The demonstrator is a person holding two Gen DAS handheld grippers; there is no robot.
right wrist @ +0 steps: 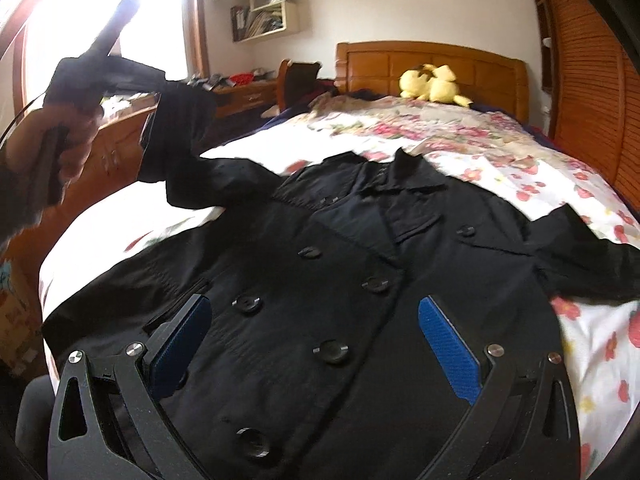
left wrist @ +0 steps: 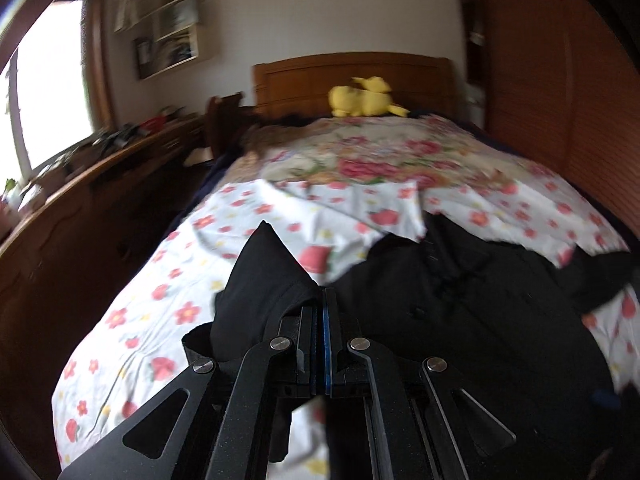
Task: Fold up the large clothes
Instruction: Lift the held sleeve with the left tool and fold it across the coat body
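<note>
A black double-breasted coat (right wrist: 360, 264) lies front up on the floral bed sheet (right wrist: 592, 352), collar toward the headboard. My left gripper (left wrist: 322, 294) is shut on the coat's left sleeve (left wrist: 264, 276), and the cloth peaks up from its closed jaws. In the right wrist view that sleeve (right wrist: 180, 132) hangs lifted off the bed at the left, beside the hand (right wrist: 56, 140) that holds the left gripper. My right gripper (right wrist: 314, 304) hovers open over the coat's buttoned front; its blue pads (right wrist: 448, 344) stand wide apart with nothing pinched. The coat's right sleeve (right wrist: 580, 248) lies spread out on the sheet.
A yellow plush toy (right wrist: 432, 84) sits by the wooden headboard (right wrist: 400, 60). A wooden desk (left wrist: 80, 208) with clutter runs along the bed's left side under a bright window (right wrist: 152, 20). A wall shelf (right wrist: 268, 8) hangs above. A slatted wooden wardrobe (right wrist: 592, 100) stands right of the bed.
</note>
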